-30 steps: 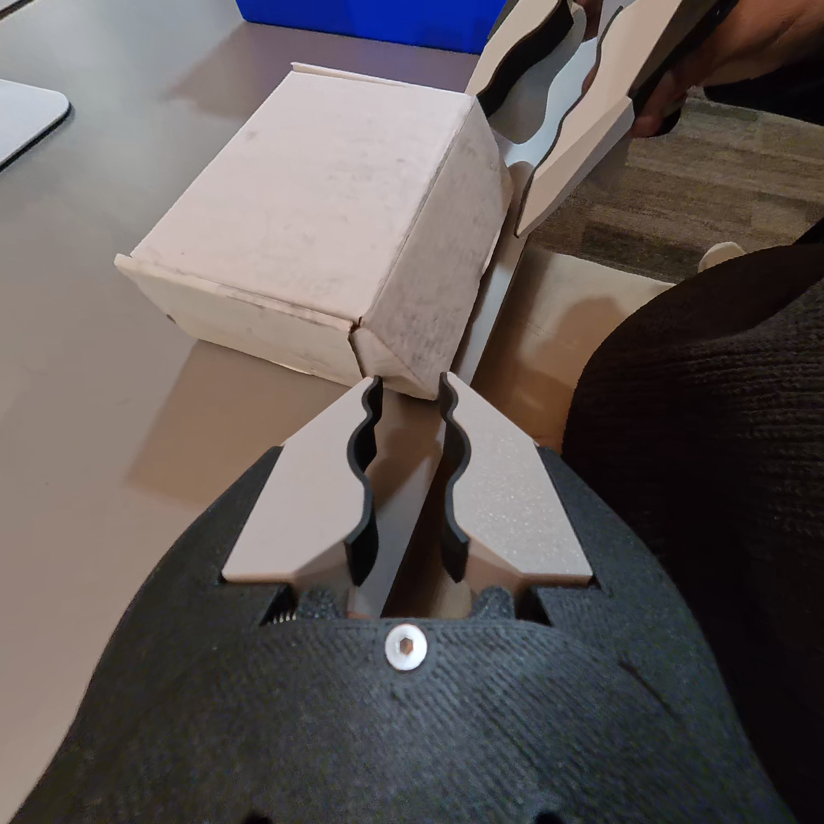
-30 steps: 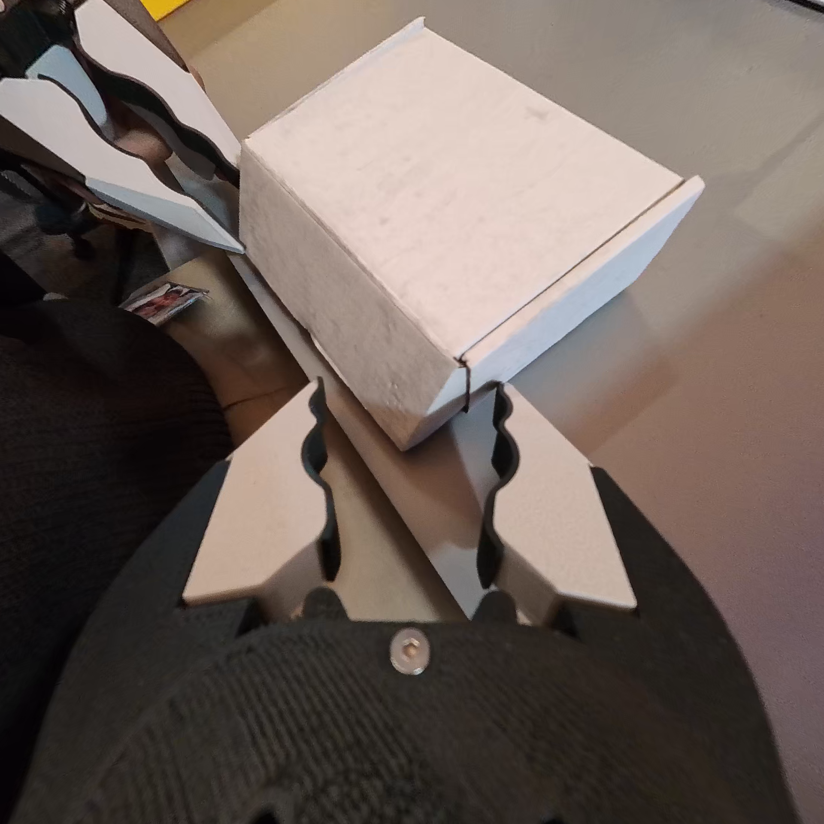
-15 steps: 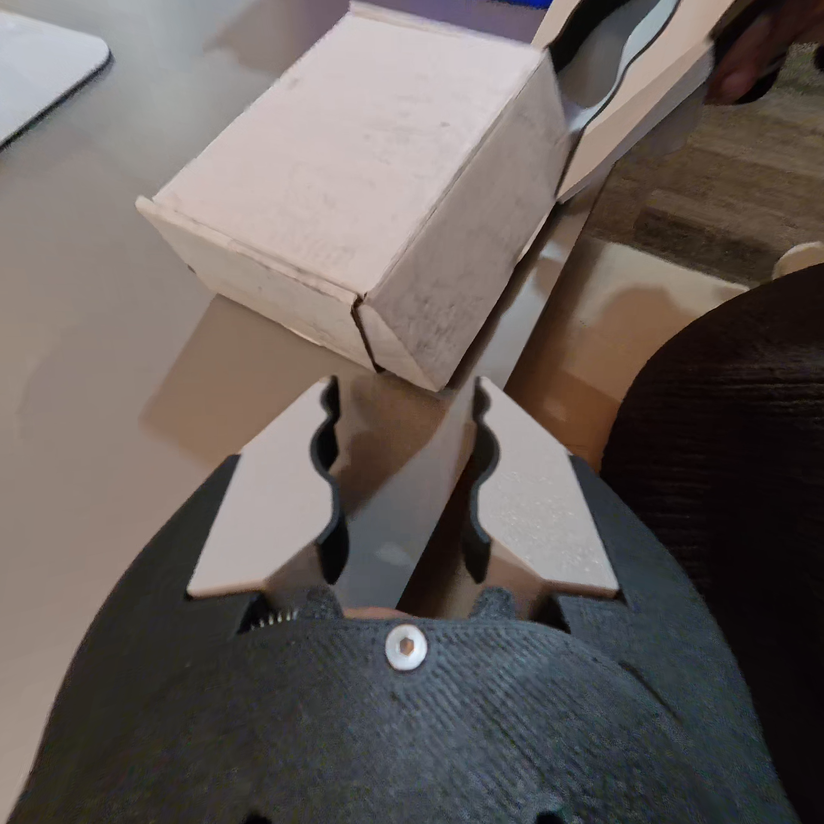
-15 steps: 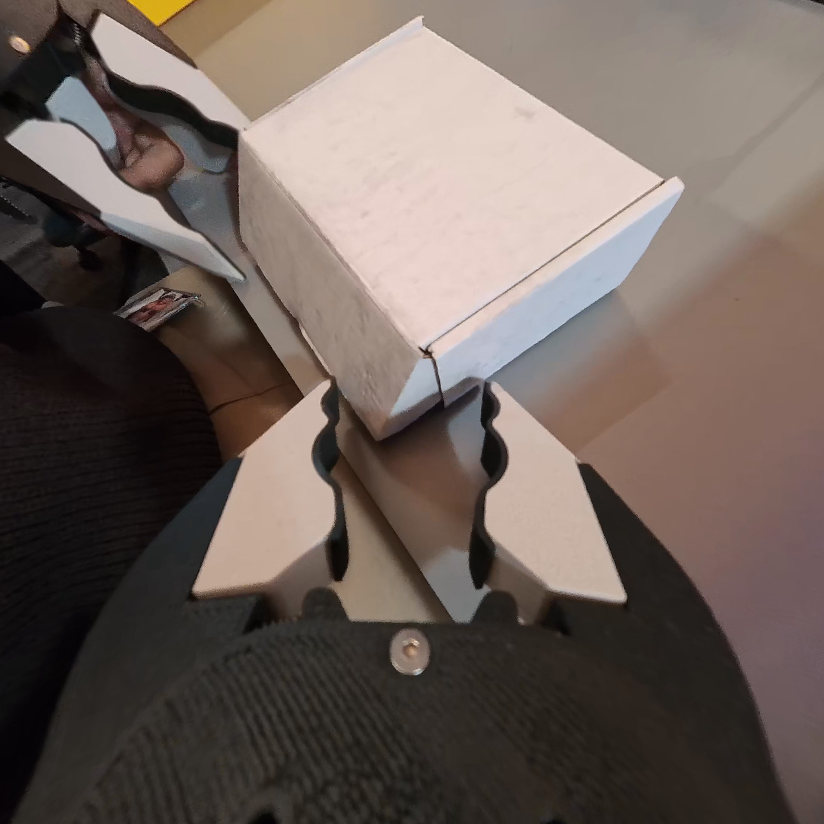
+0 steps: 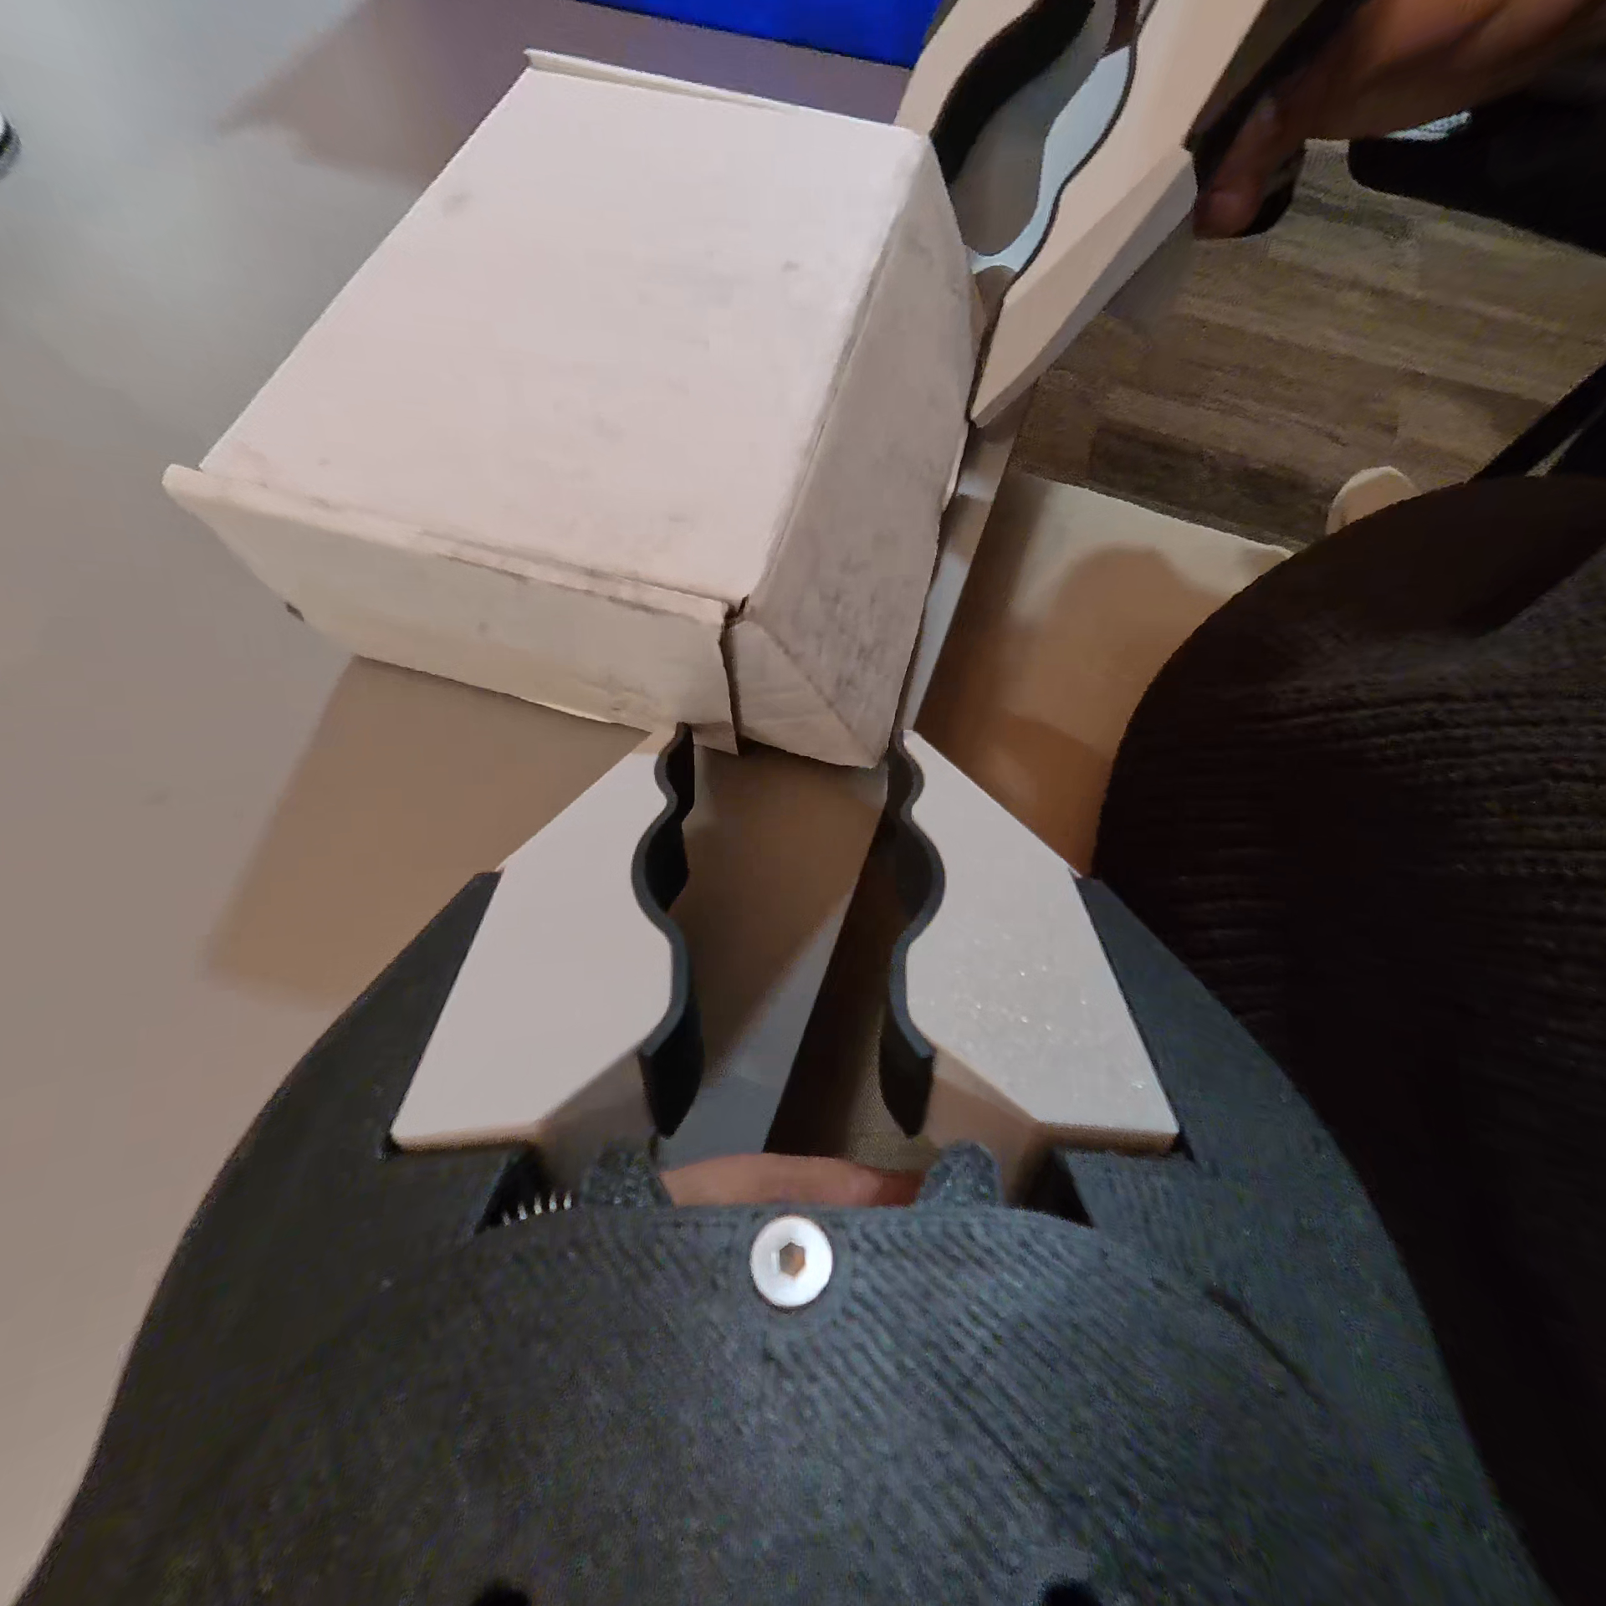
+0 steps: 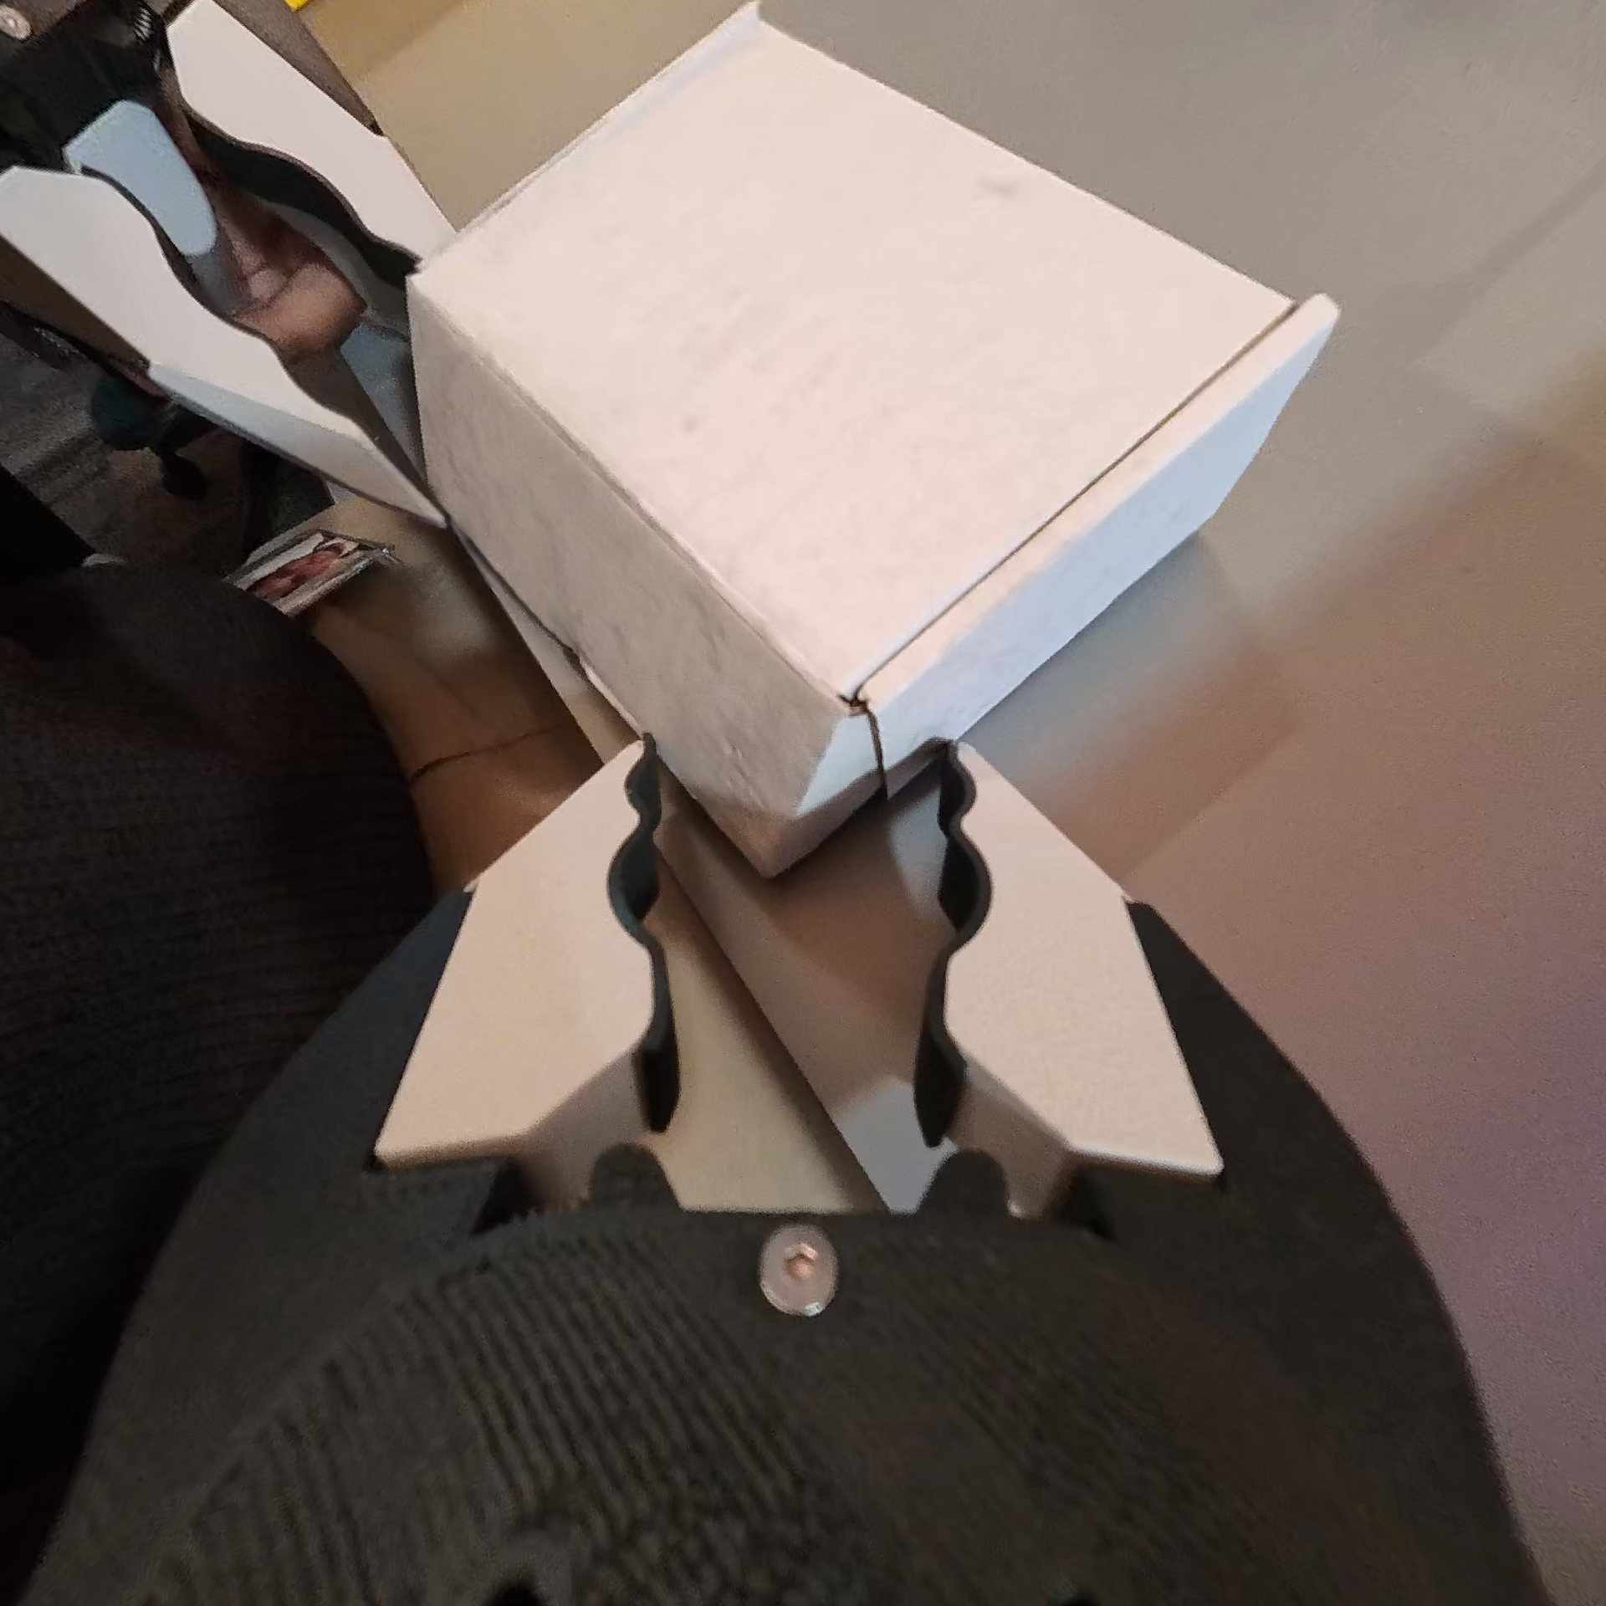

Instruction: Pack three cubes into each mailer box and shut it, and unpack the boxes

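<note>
A closed white mailer box [image 5: 565, 391] lies on the grey table, one side along the near table edge. My left gripper [image 5: 791, 752] is open, and the box's near bottom corner sits right at the gap between its tips. My right gripper [image 6: 795, 760] is open at the opposite near corner of the same box [image 6: 826, 391]. Each gripper also shows past the box in the other's view, the right one [image 5: 1043, 200] and the left one [image 6: 243, 287]. No cubes are in view. The inside of the box is hidden.
The grey table [image 5: 130, 782] stretches away past the box. A blue bin [image 5: 747, 17] stands at the back. A person's dark sweater [image 5: 1390, 956] fills the near side. Wood floor [image 5: 1304, 391] lies beyond the table edge, with a small card [image 6: 313, 565] on it.
My left gripper's jaws have opened wider. Both grippers have moved in to the box's near corners, and my right gripper's jaws have narrowed a little.
</note>
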`<action>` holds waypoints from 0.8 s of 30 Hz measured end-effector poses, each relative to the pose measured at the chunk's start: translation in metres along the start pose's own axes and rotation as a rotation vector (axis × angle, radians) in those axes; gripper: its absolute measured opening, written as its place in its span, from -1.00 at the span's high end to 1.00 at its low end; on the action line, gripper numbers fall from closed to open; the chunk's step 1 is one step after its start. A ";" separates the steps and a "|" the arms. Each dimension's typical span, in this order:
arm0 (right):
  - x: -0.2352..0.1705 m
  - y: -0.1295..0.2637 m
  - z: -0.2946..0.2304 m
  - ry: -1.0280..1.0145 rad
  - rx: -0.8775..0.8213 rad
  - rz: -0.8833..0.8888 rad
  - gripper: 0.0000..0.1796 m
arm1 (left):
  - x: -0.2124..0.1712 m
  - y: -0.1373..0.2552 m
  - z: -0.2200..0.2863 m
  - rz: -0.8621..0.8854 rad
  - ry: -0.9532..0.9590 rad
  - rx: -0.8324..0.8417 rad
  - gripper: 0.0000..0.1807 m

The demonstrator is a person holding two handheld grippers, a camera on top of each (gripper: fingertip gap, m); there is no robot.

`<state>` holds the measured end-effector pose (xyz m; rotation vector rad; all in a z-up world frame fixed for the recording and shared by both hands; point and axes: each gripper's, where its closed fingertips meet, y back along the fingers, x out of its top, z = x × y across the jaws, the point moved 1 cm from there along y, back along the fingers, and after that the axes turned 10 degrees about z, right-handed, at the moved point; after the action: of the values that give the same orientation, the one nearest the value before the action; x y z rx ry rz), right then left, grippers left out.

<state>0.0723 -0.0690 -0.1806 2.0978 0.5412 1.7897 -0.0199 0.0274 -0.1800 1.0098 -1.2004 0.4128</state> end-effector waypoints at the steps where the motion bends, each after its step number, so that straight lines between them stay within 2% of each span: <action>1: 0.000 0.001 0.000 0.003 0.002 -0.002 0.29 | 0.000 0.000 0.002 -0.002 -0.011 -0.007 0.53; 7: -0.001 0.001 0.002 0.006 -0.002 -0.003 0.33 | -0.002 -0.002 0.000 -0.021 0.010 0.010 0.59; 20: -0.002 0.001 0.010 0.092 -0.078 -0.043 0.55 | -0.002 -0.004 -0.015 -0.036 -0.065 0.099 0.74; 24: 0.000 0.001 0.012 0.031 -0.059 -0.014 0.57 | -0.001 -0.005 -0.019 -0.033 -0.021 0.121 0.75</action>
<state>0.0837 -0.0696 -0.1822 2.0259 0.5030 1.8105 -0.0056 0.0409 -0.1835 1.1391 -1.1868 0.4541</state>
